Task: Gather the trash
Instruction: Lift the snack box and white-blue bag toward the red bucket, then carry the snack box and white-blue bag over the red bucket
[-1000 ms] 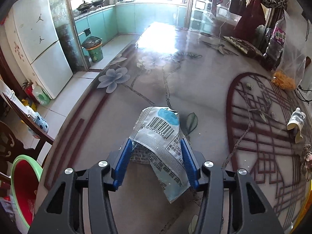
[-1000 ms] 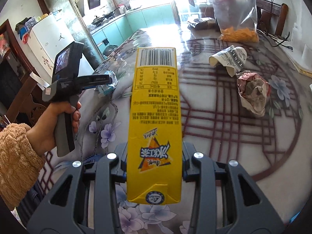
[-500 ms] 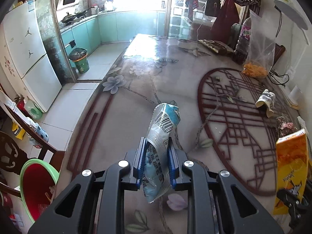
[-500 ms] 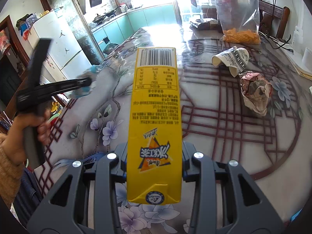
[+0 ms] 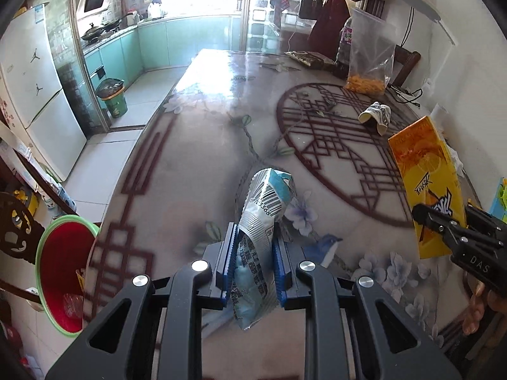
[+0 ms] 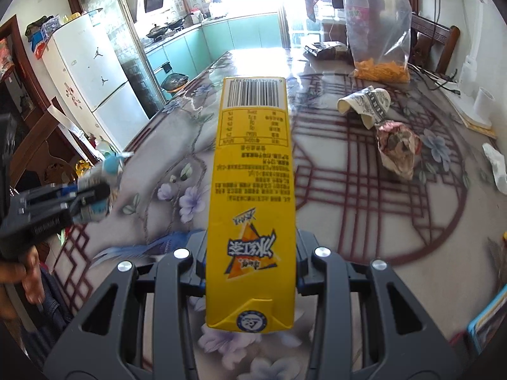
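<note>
Now both tools are loaded: the left hand-held gripper (image 5: 253, 262) is clenched on a crumpled silver-and-blue wrapper (image 5: 261, 221), pinched about midway so both ends flop free, and the right hand-held gripper (image 6: 250, 269) grasps a flattened yellow carton (image 6: 252, 196) low on its length, its barcode end pointing away over the tabletop (image 5: 202, 145). Judging by the task, the step in hand is carrying these two pieces to the red bin with the green rim (image 5: 63, 272), which stands on the floor off the near left edge of the tabletop. To do it well, the left tool should probably swing out past that edge and sit squarely above the bin's mouth before letting go, since a light wrapper may drift or cling to a pad. The carton is long and stiff, so tipping it end-down into the opening looks safer than dropping it flat across the rim. Counted: two pieces are in hand, one wrapper and one carton. On the far right of the tabletop lie one crushed patterned paper cup (image 6: 364, 104), one crumpled reddish paper wad (image 6: 397, 145) just nearer than it, and one white tissue scrap (image 6: 496, 164) at the right edge. One clear bag of orange snacks (image 6: 378, 66) stands beyond them, likely not trash.
</note>
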{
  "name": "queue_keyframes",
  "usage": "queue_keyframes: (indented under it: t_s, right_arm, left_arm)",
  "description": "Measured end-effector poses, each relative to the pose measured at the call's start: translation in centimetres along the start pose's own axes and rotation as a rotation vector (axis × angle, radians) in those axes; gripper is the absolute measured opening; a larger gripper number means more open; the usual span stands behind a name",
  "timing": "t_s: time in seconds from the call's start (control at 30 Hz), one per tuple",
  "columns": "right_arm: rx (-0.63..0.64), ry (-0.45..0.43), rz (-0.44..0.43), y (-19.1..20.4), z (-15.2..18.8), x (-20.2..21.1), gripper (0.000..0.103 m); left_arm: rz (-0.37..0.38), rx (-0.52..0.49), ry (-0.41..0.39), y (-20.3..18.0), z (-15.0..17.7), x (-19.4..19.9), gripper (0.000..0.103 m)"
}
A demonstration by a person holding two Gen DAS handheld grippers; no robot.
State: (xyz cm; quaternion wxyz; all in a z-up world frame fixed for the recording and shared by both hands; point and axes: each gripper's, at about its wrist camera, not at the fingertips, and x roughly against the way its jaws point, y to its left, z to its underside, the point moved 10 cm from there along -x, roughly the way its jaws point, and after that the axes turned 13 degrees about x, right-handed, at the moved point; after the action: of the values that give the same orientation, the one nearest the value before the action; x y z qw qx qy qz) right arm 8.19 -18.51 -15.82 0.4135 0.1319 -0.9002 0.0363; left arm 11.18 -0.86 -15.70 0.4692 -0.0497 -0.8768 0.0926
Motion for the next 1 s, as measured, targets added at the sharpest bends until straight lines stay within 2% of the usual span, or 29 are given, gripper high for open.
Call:
queue_keyframes:
  t_s: [0.17,0.33,0.57,1.0]
  right_arm:
    - [0.026,-0.016,0.029,1.5,0.1,2.0,0.037]
    - [0.025,-0.025,0.041,2.1,0.2,3.4,0.037]
    - [0.005,0.0,0.041,3.0,1.4,3.7,0.037]
    - [0.036,0.008,0.028,6.1,1.8,4.3,0.037]
  left_arm:
    - [0.014,0.037,0.029,0.6,2.8,0.8,0.019]
    - [0.026,0.052,0.048,0.8,4.0,1.1,0.019]
    - [0.048,0.028,0.035,0.5,4.2,2.2,0.02]
    - [0.068,0.065,0.02,2.0,4.0,3.5,0.021]
